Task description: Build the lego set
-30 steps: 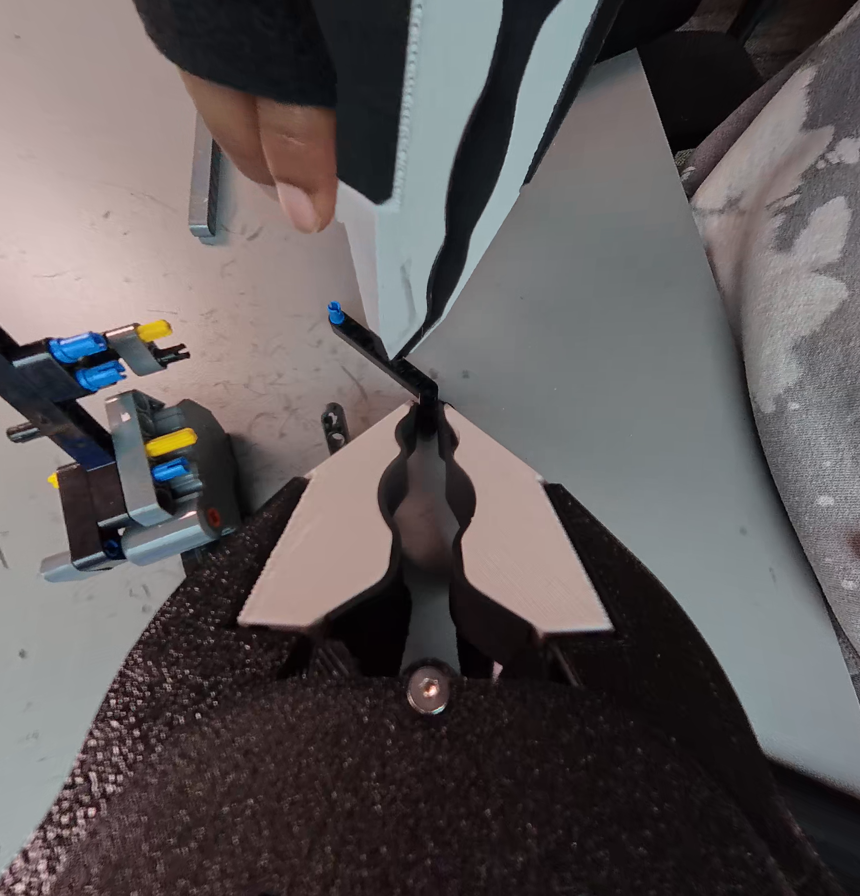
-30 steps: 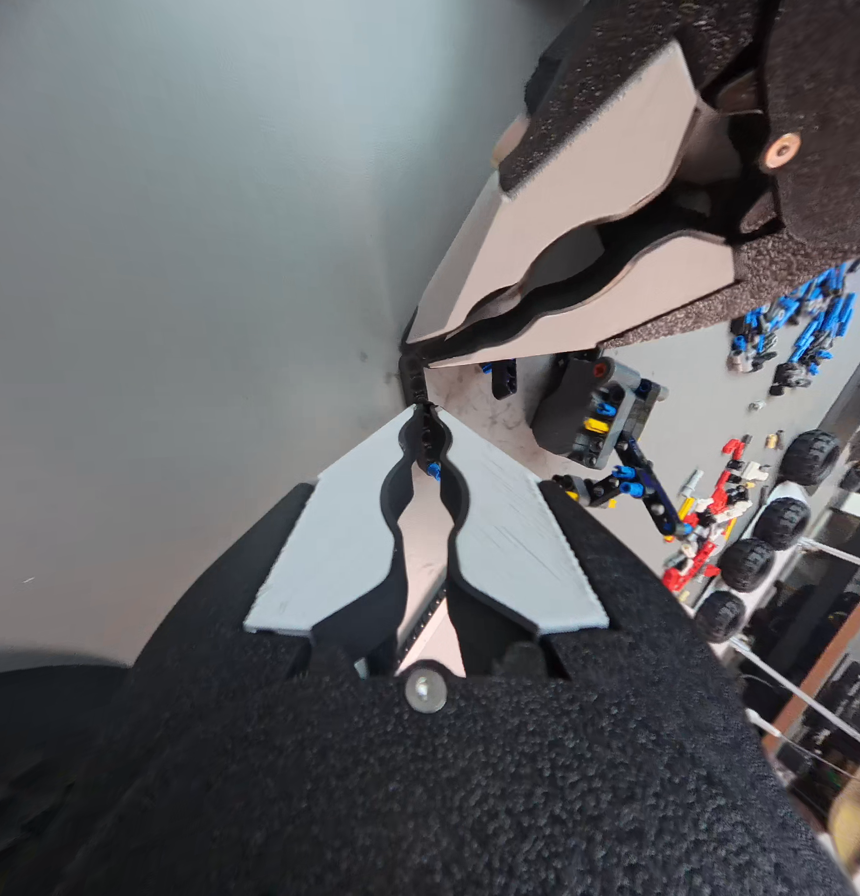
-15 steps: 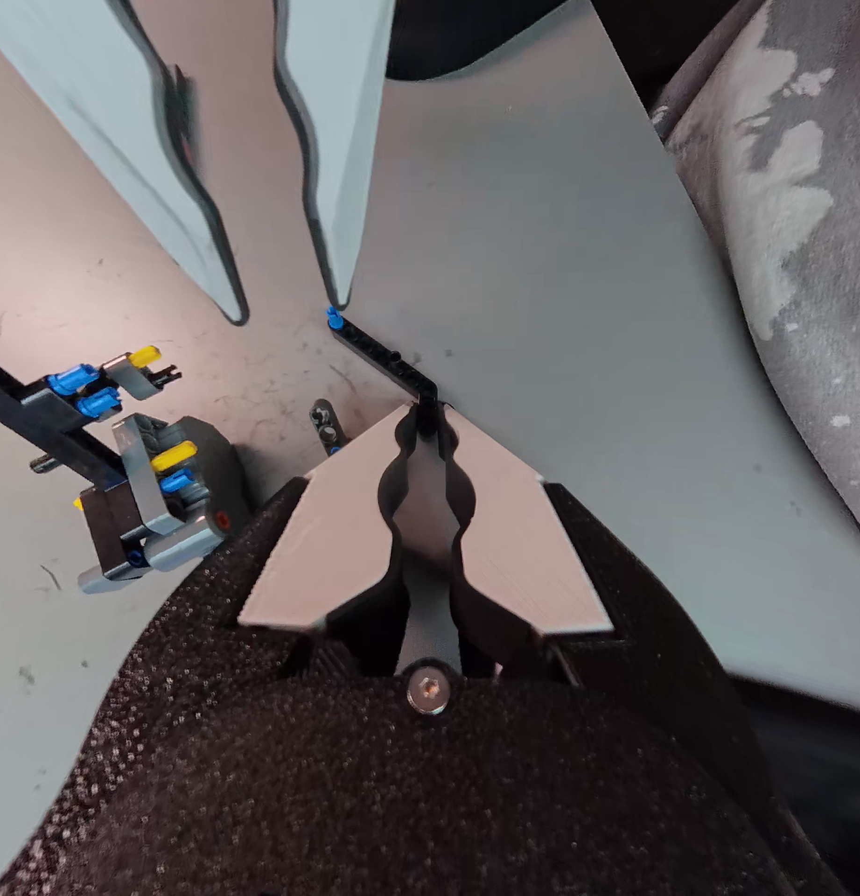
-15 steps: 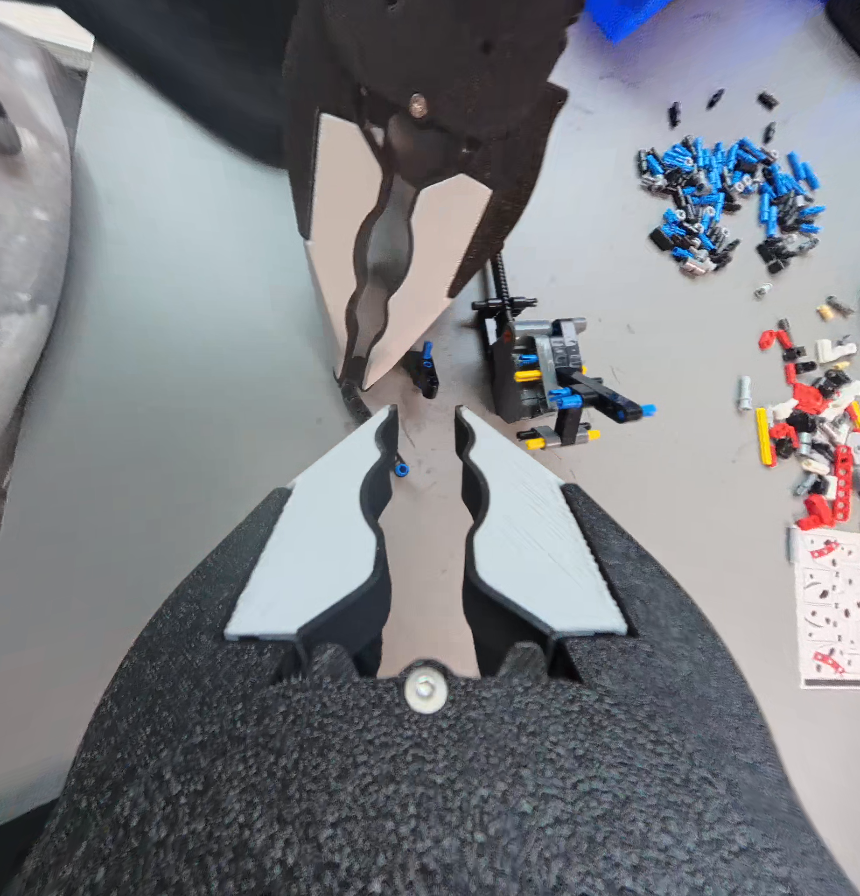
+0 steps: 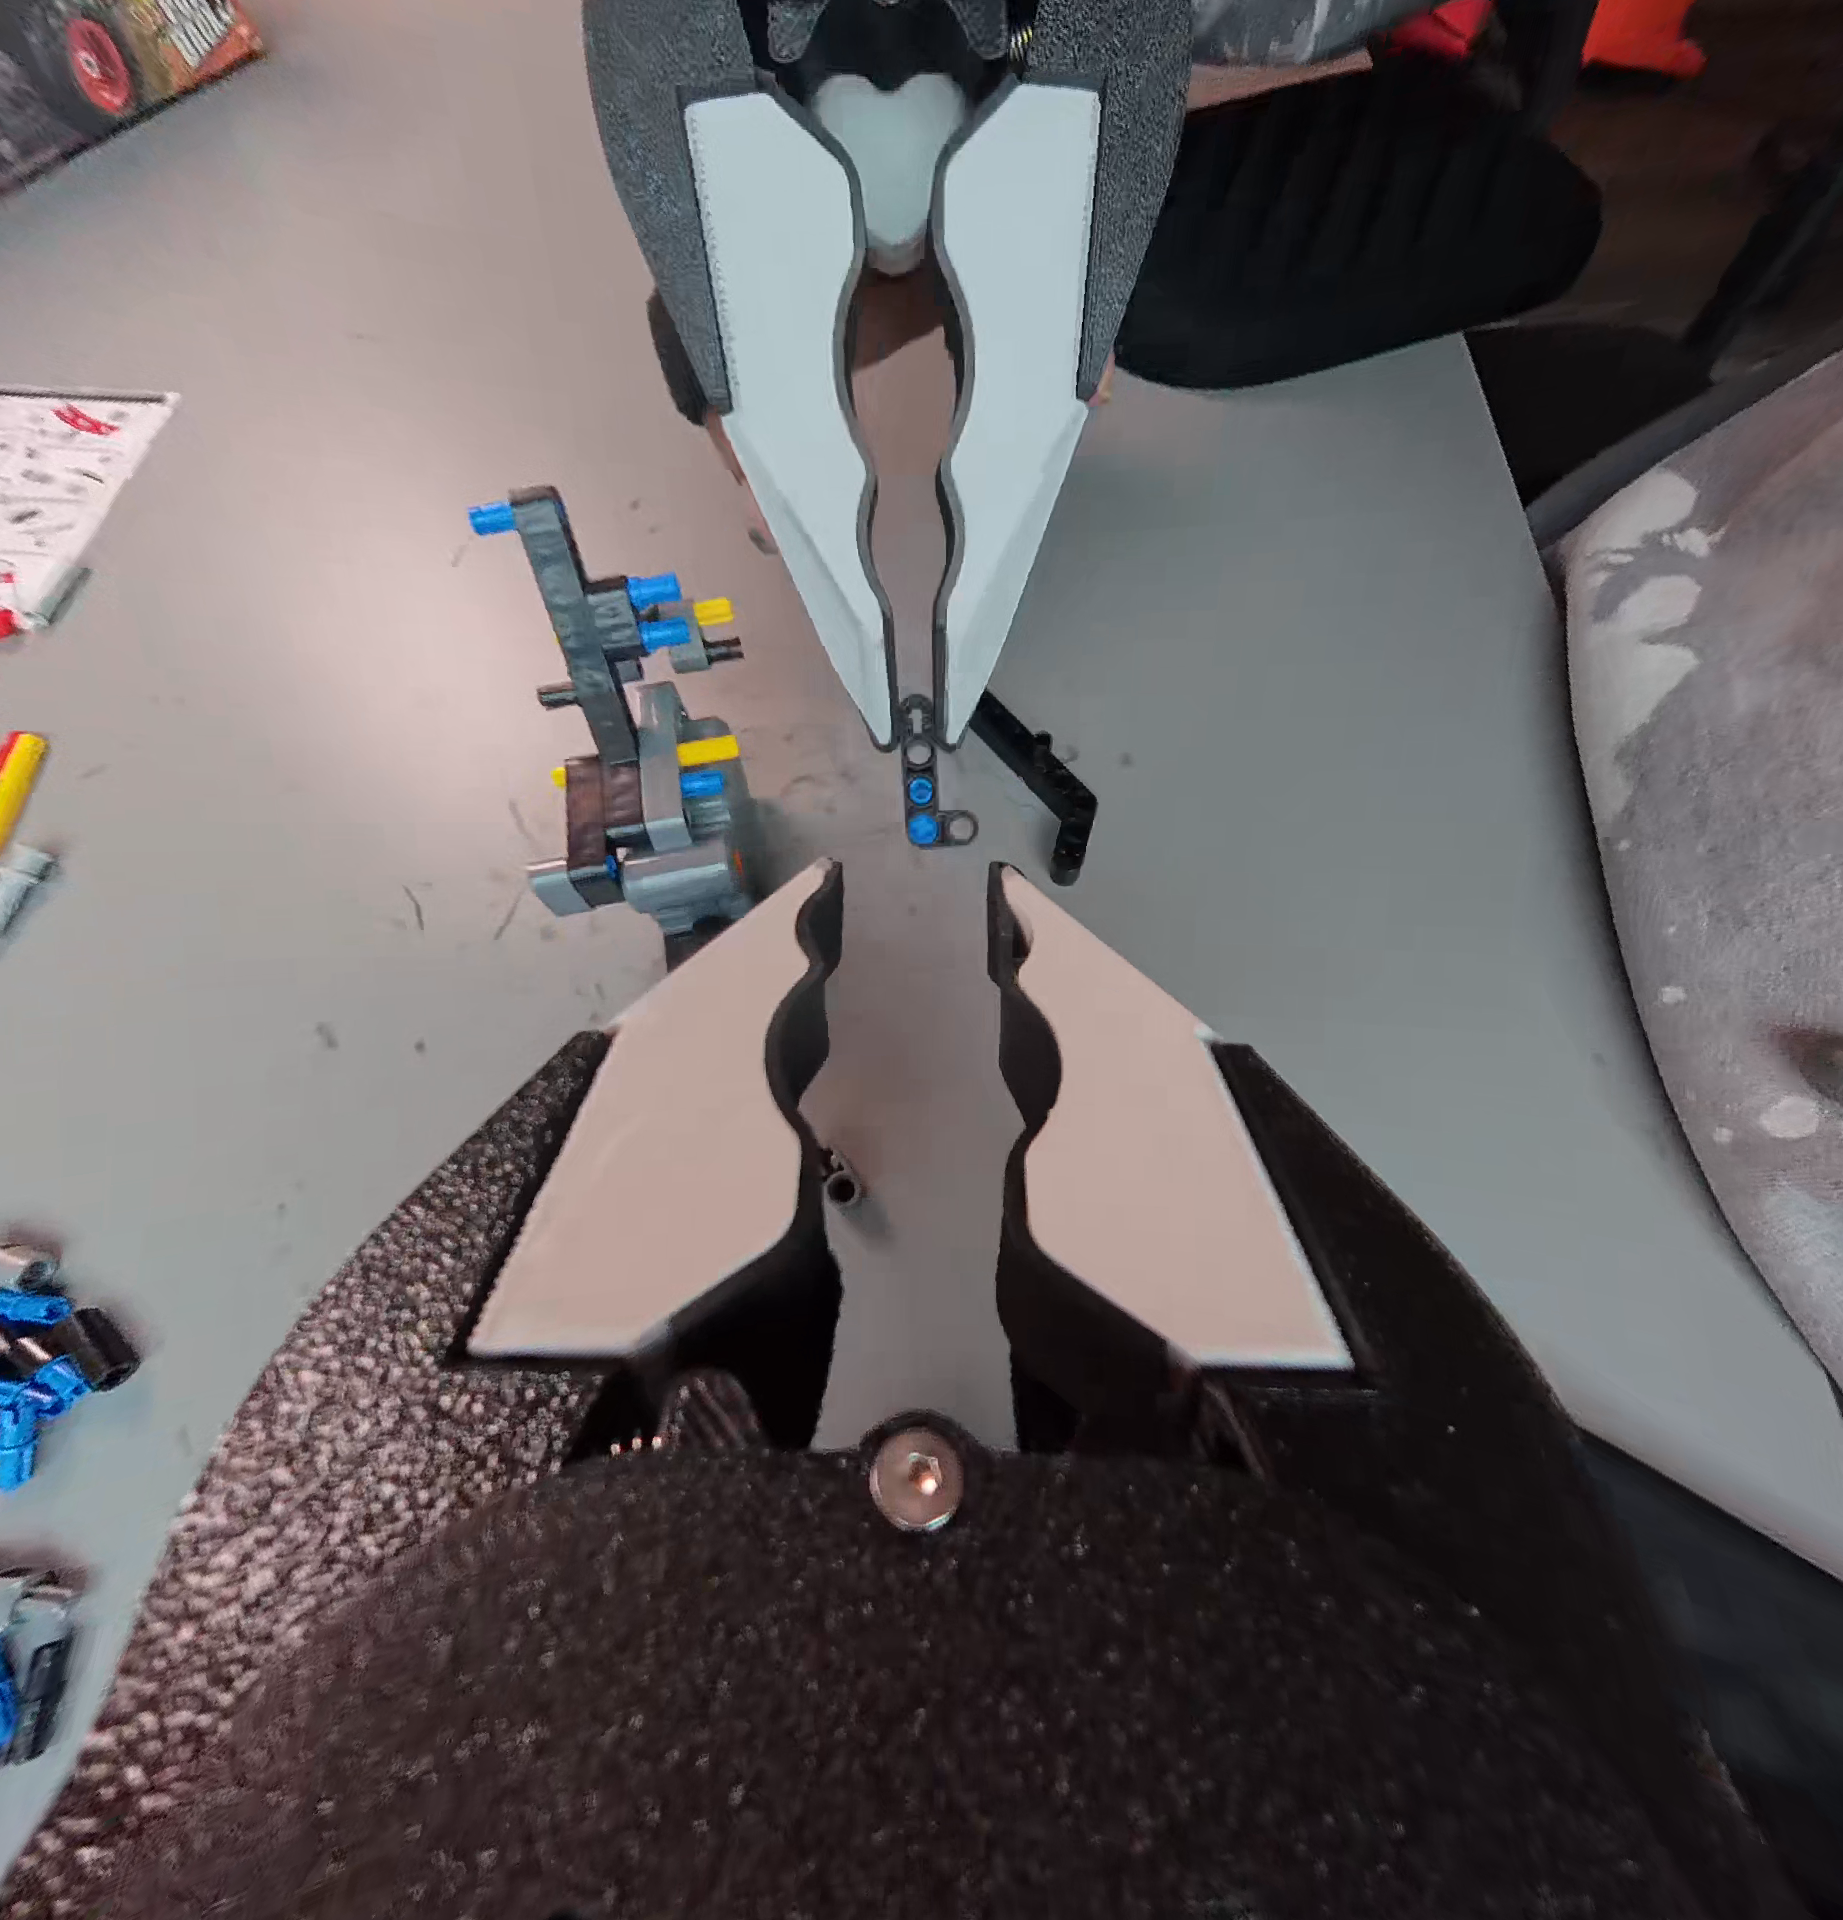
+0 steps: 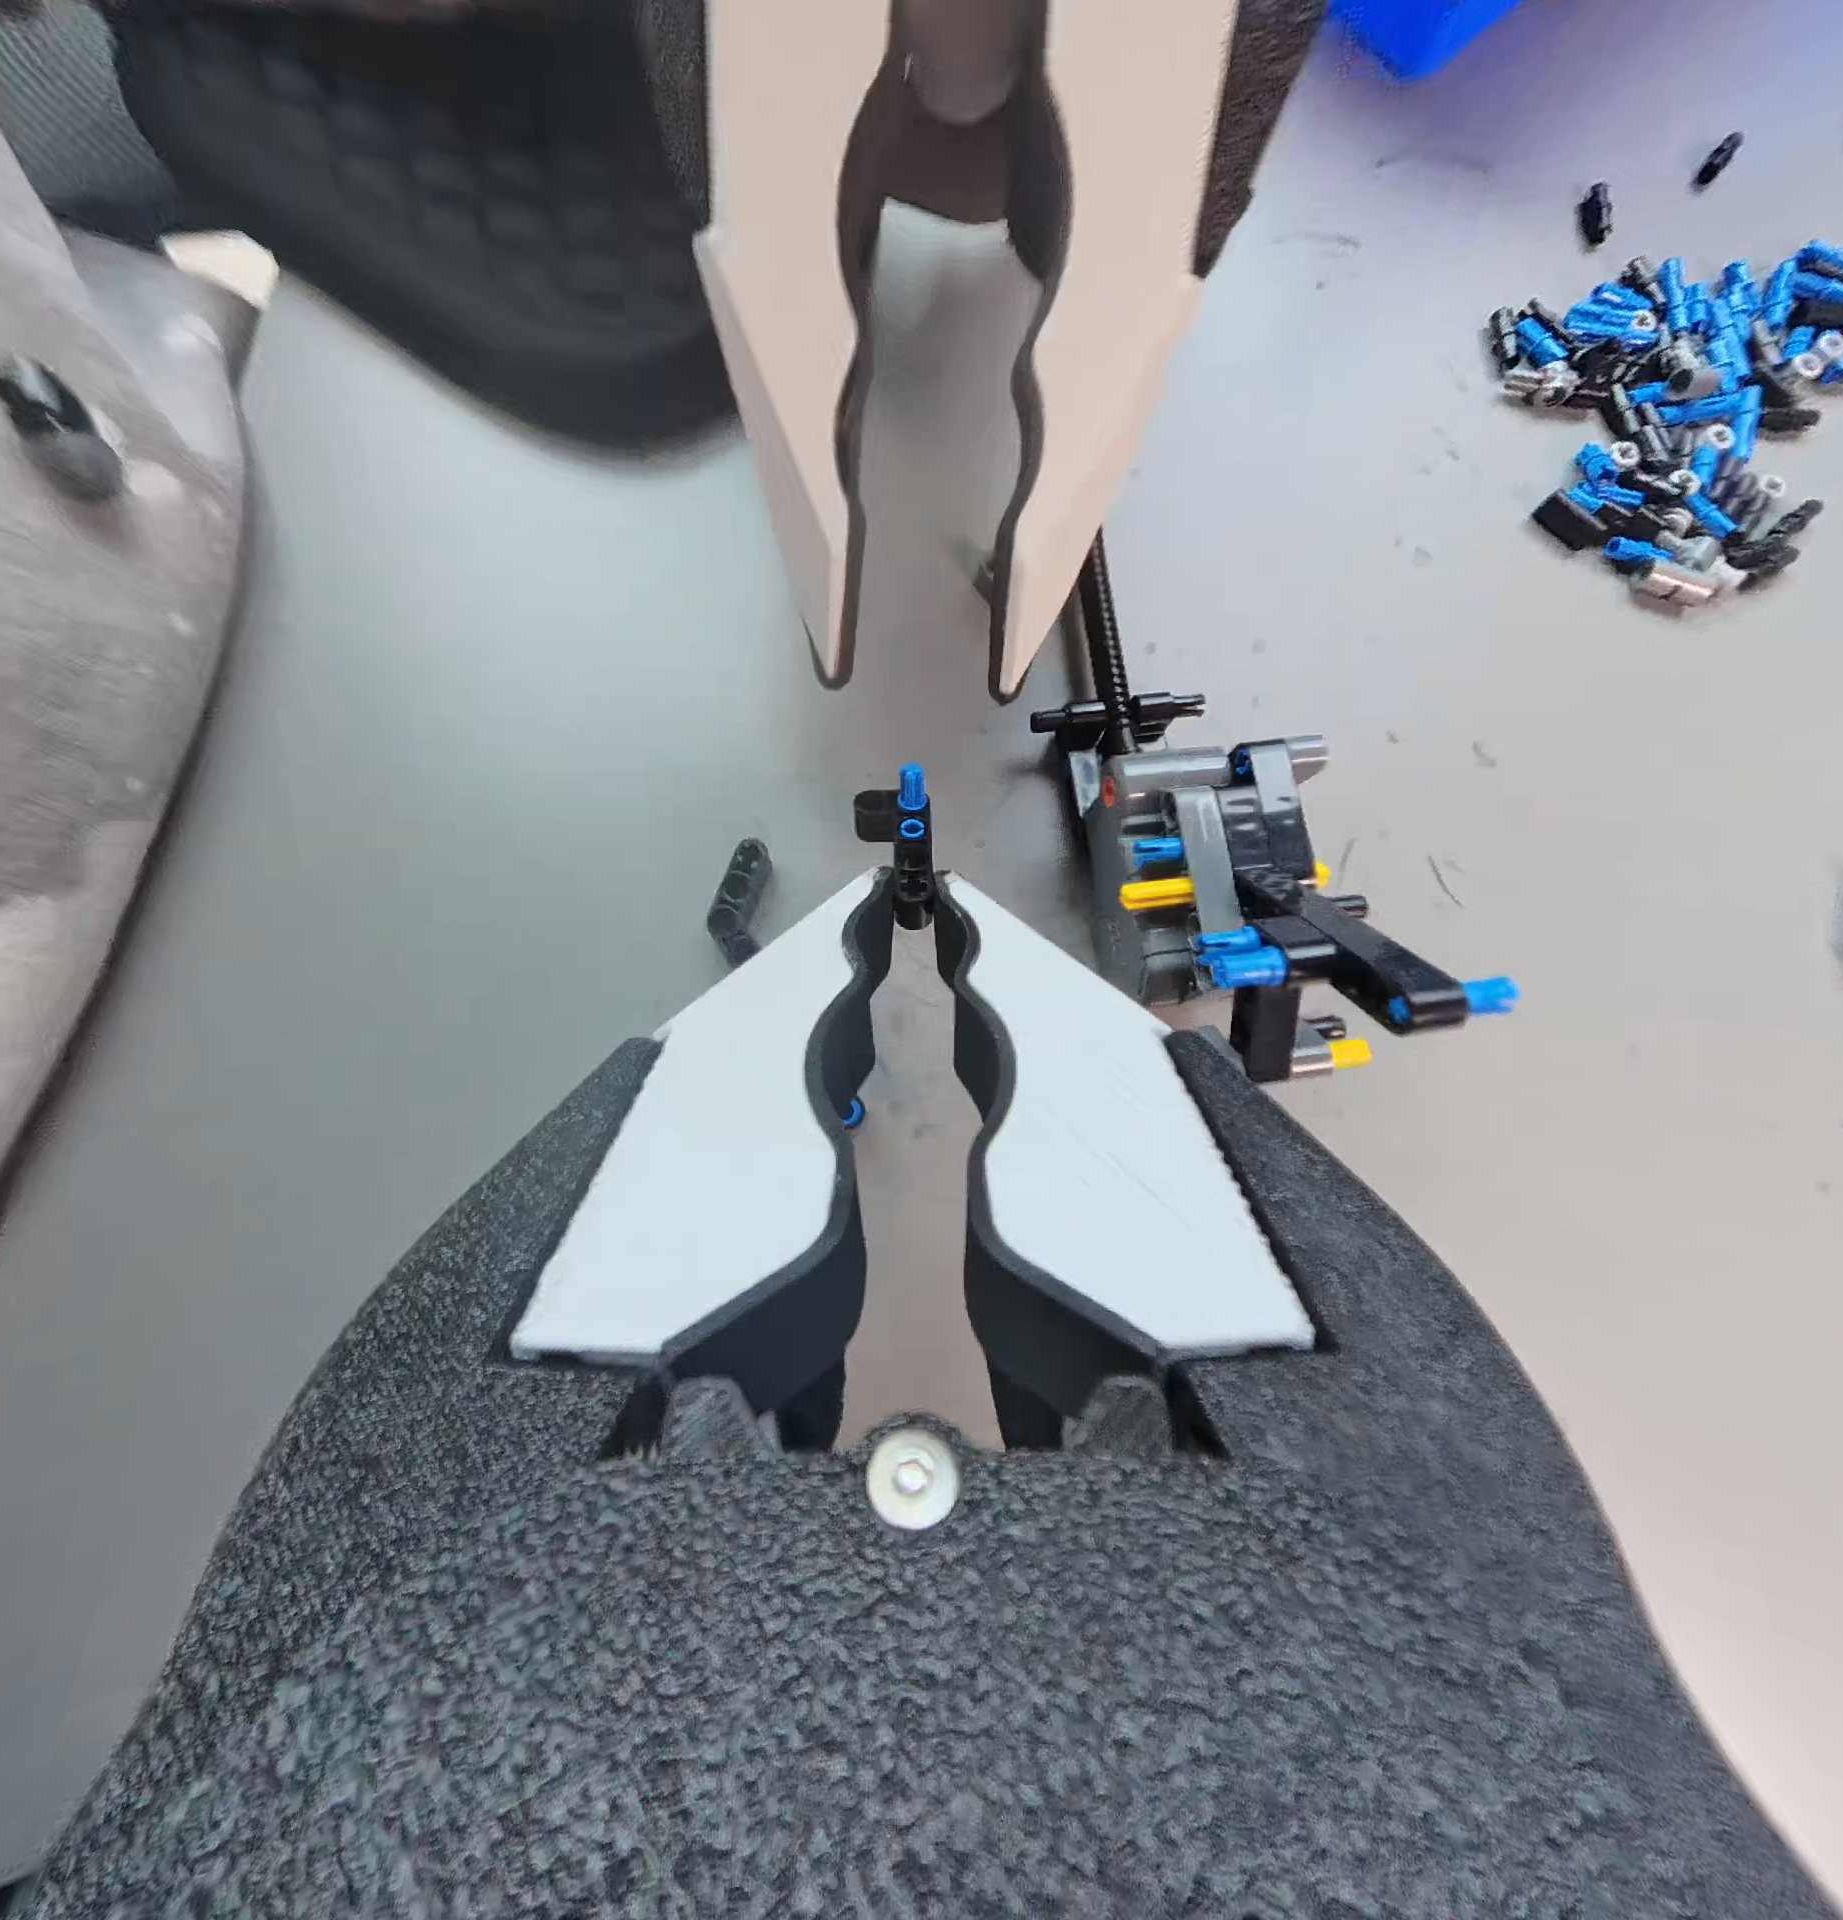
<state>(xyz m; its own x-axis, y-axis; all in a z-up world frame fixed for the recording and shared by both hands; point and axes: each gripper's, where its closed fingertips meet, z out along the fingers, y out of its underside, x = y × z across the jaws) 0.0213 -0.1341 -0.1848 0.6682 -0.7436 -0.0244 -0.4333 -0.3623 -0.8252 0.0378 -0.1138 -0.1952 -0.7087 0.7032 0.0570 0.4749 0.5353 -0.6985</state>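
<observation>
My right gripper is shut on a small black connector with blue pins, held by its end just above the grey table. In the left wrist view the right gripper points at me with that connector at its tips. My left gripper is open and empty, facing it a short way off; it also shows in the right wrist view. A long black angled beam lies on the table beside the connector. The part-built grey and black assembly with blue and yellow pins stands to the left.
A small dark pin lies between my left fingers. A pile of blue and black pins lies far right in the right wrist view. An instruction sheet and red and yellow parts lie left. Grey cloth borders the table's right edge. Only a small space, under 4 cm, lies between the two pairs of fingers.
My left gripper opened and let the long black beam down onto the table, then drew back. My right gripper, open half a second ago, closed on the small connector with blue pins.
</observation>
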